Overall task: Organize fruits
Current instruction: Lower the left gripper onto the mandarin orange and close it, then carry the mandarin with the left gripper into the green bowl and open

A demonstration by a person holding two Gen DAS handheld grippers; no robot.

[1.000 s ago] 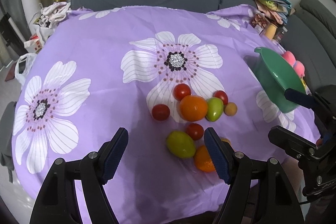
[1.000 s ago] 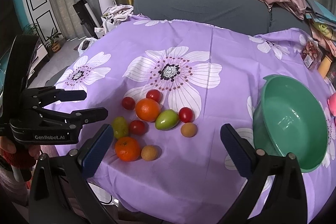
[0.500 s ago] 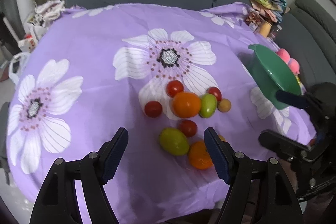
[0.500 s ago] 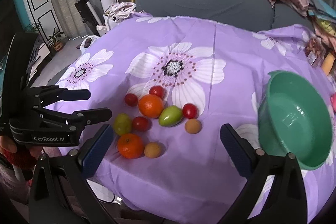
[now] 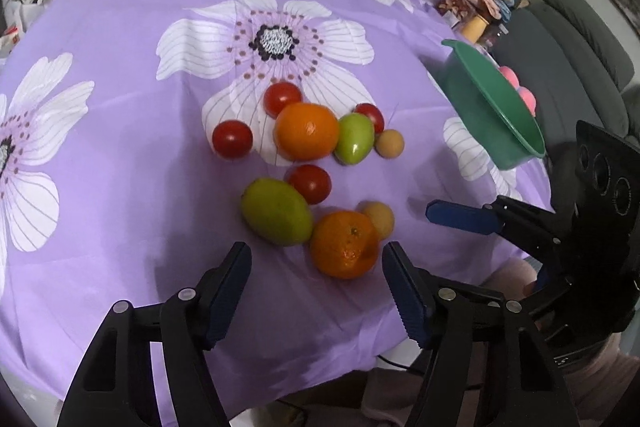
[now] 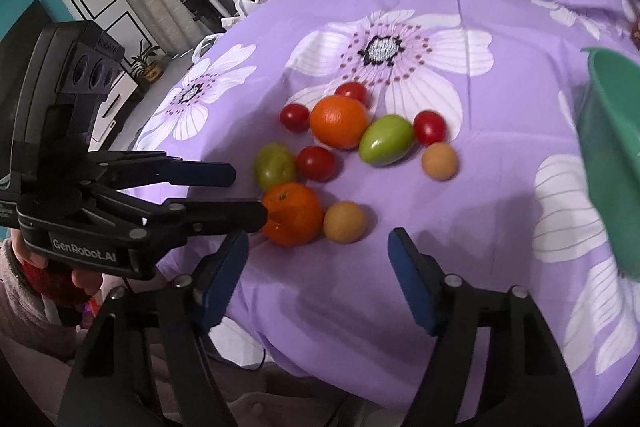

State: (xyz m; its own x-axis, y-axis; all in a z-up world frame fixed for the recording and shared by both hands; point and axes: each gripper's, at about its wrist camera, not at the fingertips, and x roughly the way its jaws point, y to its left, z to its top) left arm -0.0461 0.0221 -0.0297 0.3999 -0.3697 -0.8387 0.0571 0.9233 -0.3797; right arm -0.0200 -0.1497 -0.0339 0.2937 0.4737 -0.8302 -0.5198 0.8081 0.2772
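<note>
A: Our left gripper (image 5: 316, 277) is spread, lined up on the near orange (image 5: 345, 243).

B: Right gripper (image 6: 318, 267) also spread, empty. Fruit clustered on cloth; green bowl (image 5: 492, 107) apart, probably its destination.

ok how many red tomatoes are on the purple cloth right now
4. One behind the big orange, one left of it, one behind the green fruit, one in the middle. None seems hidden.

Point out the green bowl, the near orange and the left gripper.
green bowl (image 5: 516, 123), left wrist view, on its outer wall.
near orange (image 5: 345, 245), left wrist view, on its top.
left gripper (image 5: 316, 267), left wrist view, midway between fingertips.
</note>
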